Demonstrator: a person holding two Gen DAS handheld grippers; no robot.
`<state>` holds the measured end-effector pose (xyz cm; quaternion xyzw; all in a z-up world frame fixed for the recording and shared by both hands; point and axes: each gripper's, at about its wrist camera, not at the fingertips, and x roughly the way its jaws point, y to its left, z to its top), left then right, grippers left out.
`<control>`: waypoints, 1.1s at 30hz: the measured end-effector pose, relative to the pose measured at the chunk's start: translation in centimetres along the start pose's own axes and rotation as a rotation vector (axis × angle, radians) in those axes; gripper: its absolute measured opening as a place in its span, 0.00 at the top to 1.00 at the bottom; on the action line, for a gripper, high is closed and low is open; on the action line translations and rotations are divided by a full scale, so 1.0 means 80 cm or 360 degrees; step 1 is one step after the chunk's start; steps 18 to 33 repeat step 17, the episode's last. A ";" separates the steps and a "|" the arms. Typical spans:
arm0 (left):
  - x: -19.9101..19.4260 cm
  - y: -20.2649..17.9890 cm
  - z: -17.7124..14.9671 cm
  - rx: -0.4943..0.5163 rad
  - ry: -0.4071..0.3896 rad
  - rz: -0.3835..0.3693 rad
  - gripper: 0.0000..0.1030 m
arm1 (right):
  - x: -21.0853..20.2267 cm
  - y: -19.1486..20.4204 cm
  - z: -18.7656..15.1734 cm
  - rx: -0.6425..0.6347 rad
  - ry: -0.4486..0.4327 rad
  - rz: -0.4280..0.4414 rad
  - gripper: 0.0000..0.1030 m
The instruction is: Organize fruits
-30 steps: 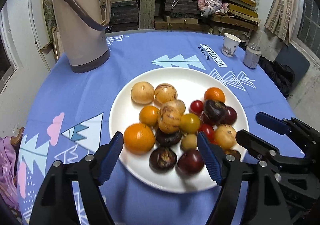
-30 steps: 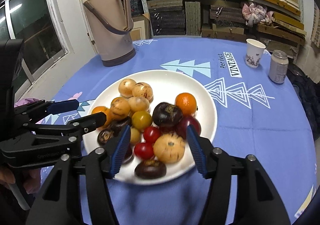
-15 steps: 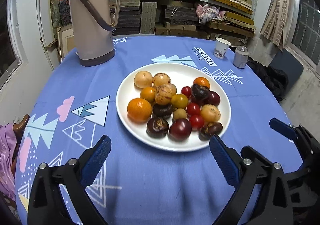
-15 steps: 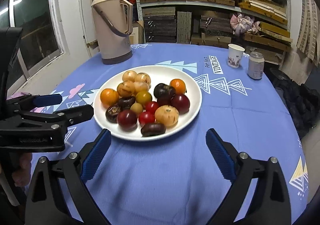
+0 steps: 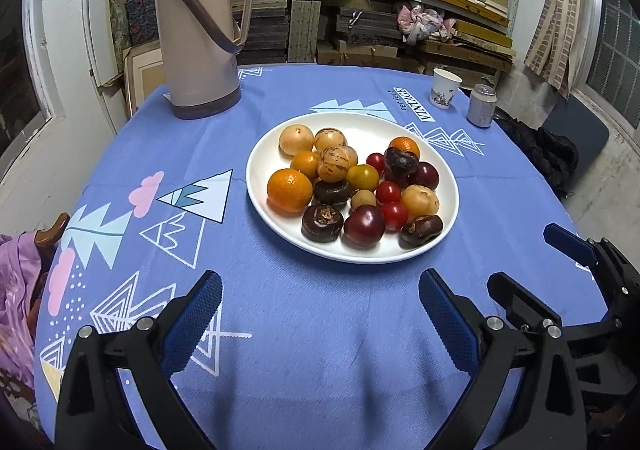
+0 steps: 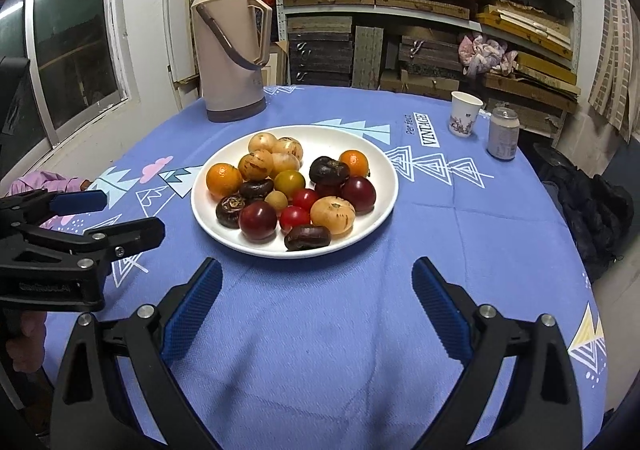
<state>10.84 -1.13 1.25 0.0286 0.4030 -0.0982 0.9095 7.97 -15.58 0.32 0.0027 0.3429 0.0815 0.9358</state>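
Observation:
A white plate (image 5: 360, 126) in the middle of the blue tablecloth holds several fruits: oranges such as the large one (image 5: 289, 190), tan speckled round fruits, dark brown ones, dark red plums (image 5: 364, 225) and small red tomatoes. My left gripper (image 5: 320, 282) hovers over bare cloth just short of the plate's near rim, open wide and empty. My right gripper (image 6: 317, 266) is likewise open and empty, in front of the plate (image 6: 320, 134). Each gripper shows in the other's view: the right gripper (image 5: 524, 256) at the right edge, the left gripper (image 6: 130, 214) at the left edge.
A tall beige thermos (image 6: 230, 58) stands at the table's far left. A paper cup (image 6: 464, 114) and a drink can (image 6: 503, 134) stand at the far right. A black bag (image 6: 592, 206) lies beyond the right edge, purple cloth (image 5: 16, 290) off the left edge. Shelves fill the back wall.
Both grippers have drawn back from over the fruit to the near side of the plate, and both sets of jaws have spread wider. The fruits have not moved.

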 end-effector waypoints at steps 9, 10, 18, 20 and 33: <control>-0.004 -0.004 -0.005 0.0012 -0.0026 0.0009 0.04 | 0.004 -0.003 -0.004 0.0003 0.0021 -0.0006 0.09; -0.004 -0.004 -0.005 0.0013 -0.0021 0.0014 0.04 | 0.004 -0.003 -0.005 0.0001 0.0023 -0.0006 0.09; -0.004 -0.001 -0.008 -0.0005 -0.0002 0.0059 0.04 | 0.006 -0.001 -0.006 -0.0009 0.0029 -0.0015 0.09; -0.004 -0.001 -0.008 -0.0005 -0.0002 0.0059 0.04 | 0.006 -0.001 -0.006 -0.0009 0.0029 -0.0015 0.09; -0.004 -0.001 -0.008 -0.0005 -0.0002 0.0059 0.04 | 0.006 -0.001 -0.006 -0.0009 0.0029 -0.0015 0.09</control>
